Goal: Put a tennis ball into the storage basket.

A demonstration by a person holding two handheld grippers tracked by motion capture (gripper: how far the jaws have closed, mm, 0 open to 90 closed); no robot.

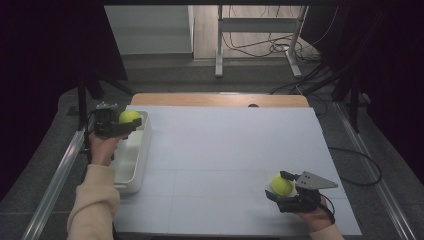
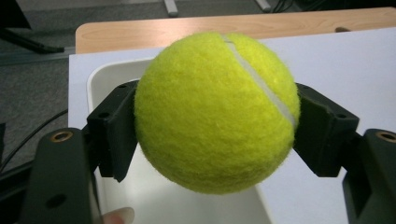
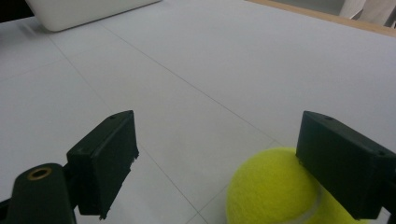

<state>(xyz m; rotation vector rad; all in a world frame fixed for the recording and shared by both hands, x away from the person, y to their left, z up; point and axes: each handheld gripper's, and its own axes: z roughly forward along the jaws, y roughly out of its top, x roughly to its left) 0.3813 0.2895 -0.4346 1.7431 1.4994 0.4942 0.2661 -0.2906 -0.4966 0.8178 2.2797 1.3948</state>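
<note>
- Pinching one tennis ball [image 2: 215,112] between both pads, the left gripper [image 1: 120,125] was seen in the high view above the far end of a white plastic bin [image 1: 140,167] at the table's left edge.
- From the left gripper view, the ball was clamped on its two sides, its white seam running across the upper right, with the bin [image 2: 100,79] directly beneath it.
- A second tennis ball [image 1: 282,185] was lying on the white tabletop [image 1: 220,150] near the front right corner.
- The right gripper [image 1: 280,187] was spread wide around this ball, its jaws standing apart.
- In the right gripper view, the ball [image 3: 275,191] was found against the right-hand pad, while the other pad was well apart from it.
- A wooden strip [image 1: 220,99] was seen along the table's far edge.
</note>
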